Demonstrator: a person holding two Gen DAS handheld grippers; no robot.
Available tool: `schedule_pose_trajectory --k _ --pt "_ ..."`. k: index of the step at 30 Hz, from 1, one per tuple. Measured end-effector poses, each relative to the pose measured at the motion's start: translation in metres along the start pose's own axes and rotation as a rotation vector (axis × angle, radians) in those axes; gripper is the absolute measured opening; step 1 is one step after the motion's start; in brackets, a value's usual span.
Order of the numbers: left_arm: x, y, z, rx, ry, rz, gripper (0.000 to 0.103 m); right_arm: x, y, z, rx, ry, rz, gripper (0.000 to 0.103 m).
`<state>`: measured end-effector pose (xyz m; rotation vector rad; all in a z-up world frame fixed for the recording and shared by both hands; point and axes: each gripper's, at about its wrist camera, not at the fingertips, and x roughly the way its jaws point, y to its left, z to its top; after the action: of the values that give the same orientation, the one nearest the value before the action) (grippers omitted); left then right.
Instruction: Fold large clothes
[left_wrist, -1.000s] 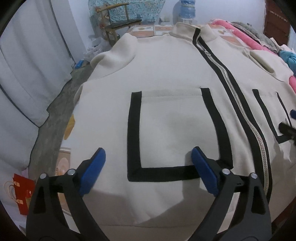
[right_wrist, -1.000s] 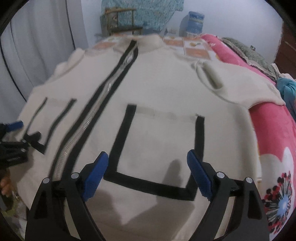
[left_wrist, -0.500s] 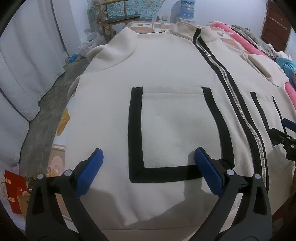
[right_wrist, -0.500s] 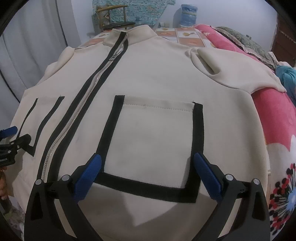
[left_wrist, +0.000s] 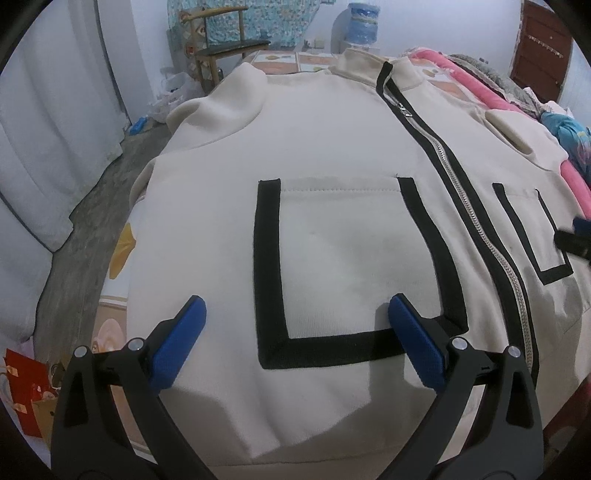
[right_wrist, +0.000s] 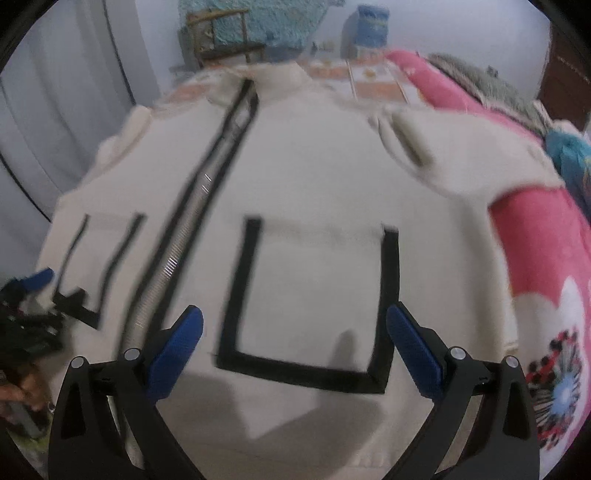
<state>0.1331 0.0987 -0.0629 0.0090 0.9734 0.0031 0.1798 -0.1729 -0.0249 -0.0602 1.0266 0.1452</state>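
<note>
A: We see a cream fleece jacket (left_wrist: 332, 155) spread flat ahead of both grippers, black-edged square pockets either side of a metal zipper (left_wrist: 476, 218).

B: Our left gripper (left_wrist: 295, 345) tilts down over one pocket, blue pads wide apart, holding nothing.

A: Our right gripper (right_wrist: 293, 354) likewise angles down above the other pocket, jaws spread, empty; that view is blurred.

Jacket (right_wrist: 317, 192) blurred in right view; hem cut off below.
</note>
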Motion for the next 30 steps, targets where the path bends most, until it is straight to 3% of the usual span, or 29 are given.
schedule_pose_trajectory --k 5,10,13,17,20,22,24,27,30 --pt "-0.025 0.018 0.002 -0.014 -0.074 0.014 0.096 -0.009 0.034 0.027 -0.098 -0.038 0.016 0.097" --pt "-0.064 0.078 0.016 -0.102 -0.187 0.095 0.096 0.011 0.074 0.047 -0.196 -0.031 0.096 0.097" --pt "-0.071 0.128 0.031 -0.201 -0.177 0.106 0.096 0.028 0.094 0.055 -0.242 -0.014 0.127 0.097" --pt "-0.054 0.196 0.046 -0.351 -0.137 0.057 0.095 0.048 0.111 0.061 -0.281 0.001 0.139 0.097" --pt "-0.022 0.242 0.050 -0.514 -0.051 -0.053 0.095 0.060 0.116 0.060 -0.293 0.009 0.133 0.097" --pt "0.012 0.271 0.048 -0.652 0.024 -0.196 0.095 0.065 0.117 0.058 -0.293 0.015 0.132 0.097" --pt "0.040 0.291 0.041 -0.774 0.083 -0.269 0.095 0.070 0.117 0.055 -0.300 0.016 0.126 0.097" --pt "0.079 0.307 0.028 -0.924 0.150 -0.372 0.095 0.076 0.118 0.052 -0.300 0.028 0.128 0.097" --pt "0.125 0.322 0.006 -1.128 0.235 -0.547 0.095 0.077 0.116 0.053 -0.282 0.036 0.143 0.097"
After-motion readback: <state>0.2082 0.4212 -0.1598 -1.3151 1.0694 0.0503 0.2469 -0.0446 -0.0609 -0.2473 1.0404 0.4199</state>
